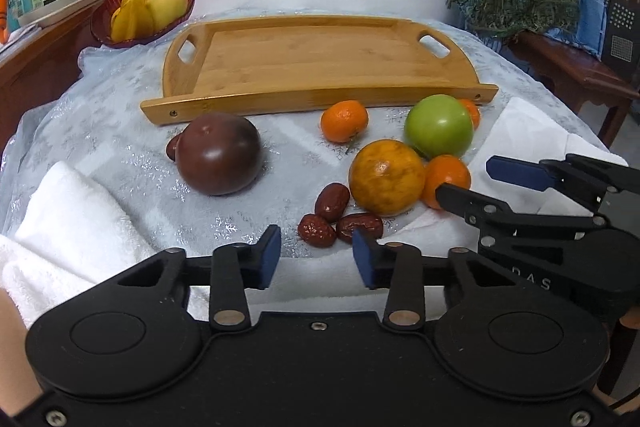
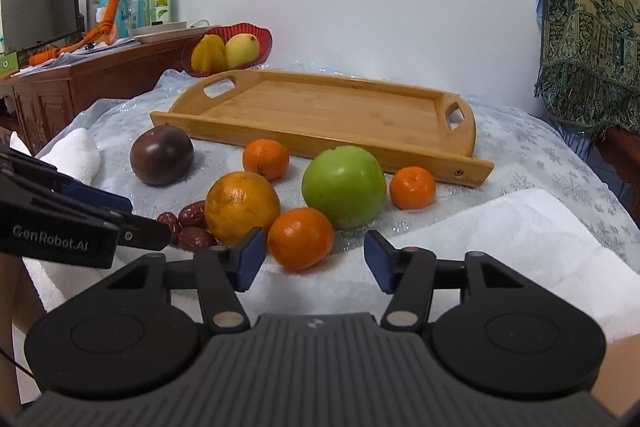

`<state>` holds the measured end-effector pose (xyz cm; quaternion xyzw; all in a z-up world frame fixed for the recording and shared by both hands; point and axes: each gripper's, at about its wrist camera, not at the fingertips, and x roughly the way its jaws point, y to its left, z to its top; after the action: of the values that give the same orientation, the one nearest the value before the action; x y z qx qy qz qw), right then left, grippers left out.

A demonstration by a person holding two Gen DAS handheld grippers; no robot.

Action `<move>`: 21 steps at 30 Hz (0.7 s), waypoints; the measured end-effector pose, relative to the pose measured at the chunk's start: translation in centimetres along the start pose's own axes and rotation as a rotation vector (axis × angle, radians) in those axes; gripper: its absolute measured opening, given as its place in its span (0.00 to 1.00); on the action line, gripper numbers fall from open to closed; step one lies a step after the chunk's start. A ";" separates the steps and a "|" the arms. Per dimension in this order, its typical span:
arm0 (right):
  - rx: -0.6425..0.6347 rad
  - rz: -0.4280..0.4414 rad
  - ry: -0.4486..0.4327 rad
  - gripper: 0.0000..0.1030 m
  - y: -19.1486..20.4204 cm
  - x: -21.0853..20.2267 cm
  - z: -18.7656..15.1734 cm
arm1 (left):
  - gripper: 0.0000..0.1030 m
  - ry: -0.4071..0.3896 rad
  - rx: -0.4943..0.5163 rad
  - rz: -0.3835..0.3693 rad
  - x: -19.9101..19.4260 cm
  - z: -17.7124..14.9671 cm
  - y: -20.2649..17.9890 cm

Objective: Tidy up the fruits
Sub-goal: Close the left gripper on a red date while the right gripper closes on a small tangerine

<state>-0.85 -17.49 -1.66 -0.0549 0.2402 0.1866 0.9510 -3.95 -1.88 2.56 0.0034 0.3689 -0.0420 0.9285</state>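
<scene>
Both claws hang open and empty, nothing picked yet. Right claw (image 2: pixel 314 259) lines up on the near tangerine (image 2: pixel 300 238), probably first to go. Left claw (image 1: pixel 316 257) faces the red dates (image 1: pixel 340 219). Wooden tray (image 2: pixel 328 115) waits beyond, bare.

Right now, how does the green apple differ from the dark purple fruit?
The green apple is bright green; the purple fruit is nearly black. The apple sits among oranges, touching one, near the right gripper; the purple fruit sits apart at the left. Both are round, glossy, and outside the tray.
</scene>
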 end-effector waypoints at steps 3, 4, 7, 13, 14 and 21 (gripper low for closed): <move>0.012 0.009 0.002 0.59 -0.2 0.3 0.1 | 0.32 0.004 0.016 0.009 0.4 0.0 -0.2; 0.018 0.016 0.001 0.58 -0.2 0.4 0.1 | 0.31 0.007 0.018 0.008 0.5 -0.1 -0.2; 0.016 0.024 0.000 0.55 -0.1 0.6 0.0 | 0.29 0.012 0.017 0.010 1.0 -0.1 -0.2; -0.005 0.040 0.023 0.52 0.5 1.5 -0.3 | 0.28 0.015 0.017 0.006 1.8 -0.2 -0.2; -0.006 0.043 0.028 0.51 0.5 1.6 -0.3 | 0.28 0.016 0.018 0.005 1.9 -0.2 -0.2; -0.011 0.043 0.044 0.51 0.7 2.3 -0.4 | 0.28 0.000 0.042 0.014 2.4 -0.6 -0.3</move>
<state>0.63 -16.19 -3.16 -0.0589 0.2613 0.2068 0.9410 -2.63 -2.36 0.49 0.0254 0.3682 -0.0430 0.9284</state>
